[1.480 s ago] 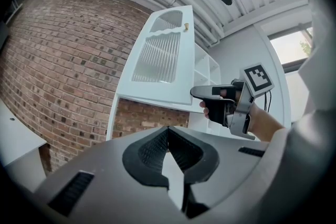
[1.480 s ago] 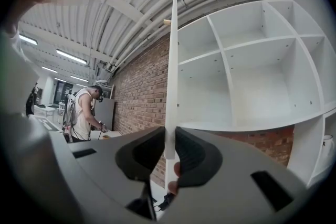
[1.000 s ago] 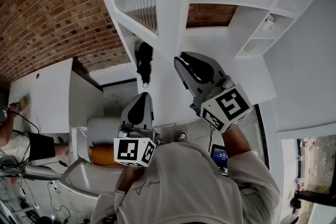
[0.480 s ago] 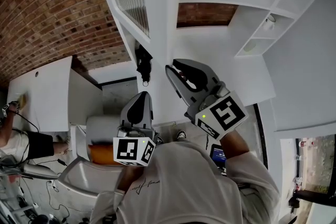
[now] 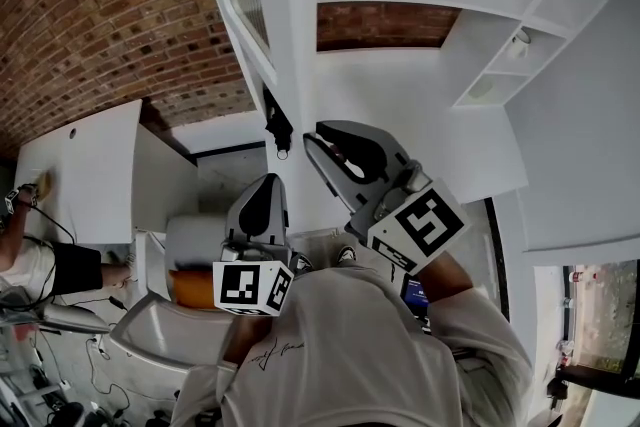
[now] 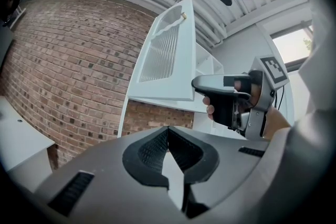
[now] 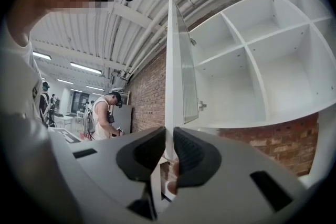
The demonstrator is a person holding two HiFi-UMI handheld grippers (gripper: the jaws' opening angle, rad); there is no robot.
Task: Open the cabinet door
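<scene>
**A:** Status of right gripper [image 7: 169,136]?

**B:** Fingers [image 7: 195,157] nearly closed and clamped on the free edge of the cabinet door [image 7: 177,60]. The thin white edge runs straight up from between the two pads, and both pads sit against it.

**A:** Where on the door?

**B:** Low on that edge, close to the bottom corner. The left gripper view shows the gripper nose right at the corner.

**A:** Door position?

**B:** Swung out from the cabinet [image 7: 252,55], nearly edge-on in the right gripper view. The ribbed panel [image 7: 188,76] shows in its frame. The cabinet's open white compartments are exposed on the right of that view.

**A:** And left gripper [image 6: 168,131]?

**B:** Fingers [image 6: 148,150] are together at the tips with nothing between them. It's held level, lower than the right gripper and off to the left of it in the head view, touching nothing. It faces the brick wall [image 6: 68,60] and the door's panel side.
</scene>
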